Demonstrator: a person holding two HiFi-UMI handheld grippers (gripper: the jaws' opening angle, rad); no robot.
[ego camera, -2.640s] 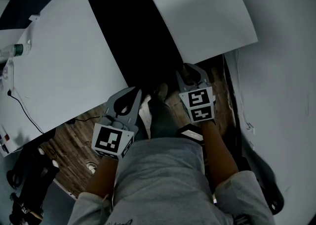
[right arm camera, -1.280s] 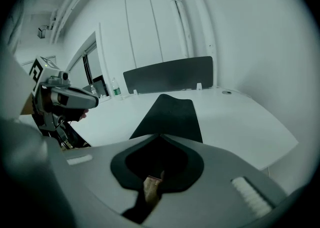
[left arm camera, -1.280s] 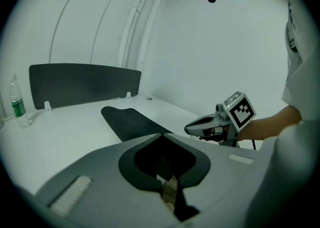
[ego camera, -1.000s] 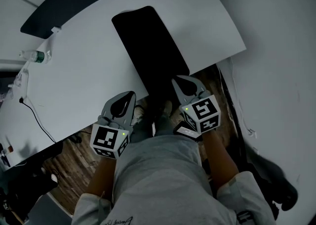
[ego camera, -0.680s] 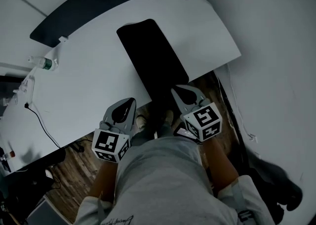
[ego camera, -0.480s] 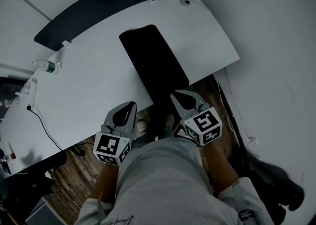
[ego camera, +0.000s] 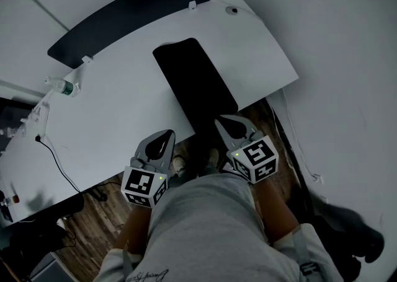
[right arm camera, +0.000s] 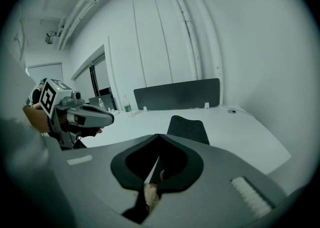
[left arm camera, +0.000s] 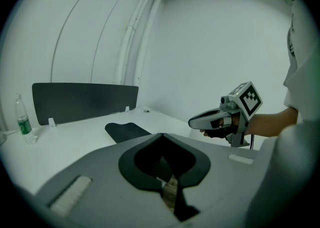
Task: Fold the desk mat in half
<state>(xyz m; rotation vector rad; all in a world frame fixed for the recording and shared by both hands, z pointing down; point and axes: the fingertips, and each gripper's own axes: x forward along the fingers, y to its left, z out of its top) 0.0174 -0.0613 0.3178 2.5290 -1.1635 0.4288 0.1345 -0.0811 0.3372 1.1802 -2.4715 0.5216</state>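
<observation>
The black desk mat [ego camera: 195, 85] lies flat on the white desk [ego camera: 111, 107], its near end at the desk's front edge. It also shows in the left gripper view [left arm camera: 127, 131] and the right gripper view [right arm camera: 187, 129]. My left gripper [ego camera: 162, 138] hangs shut and empty off the front edge, left of the mat's near end. My right gripper [ego camera: 224, 121] is shut and empty too, its tip just off the mat's near right corner. Each gripper sees the other: the right gripper [left arm camera: 192, 121] and the left gripper [right arm camera: 111, 118], both held in the air in front of the desk.
A dark partition panel [ego camera: 130, 17] runs along the desk's far edge. A water bottle [ego camera: 65, 87] stands at the far left, and a black cable [ego camera: 53, 150] trails over the left part. A round grommet [ego camera: 232, 10] sits at the far right corner. Wooden floor lies below.
Both grippers have drawn back from the mat's near edge toward the body, and the head view has pulled away, showing more of the desk. The mat stays flat.
</observation>
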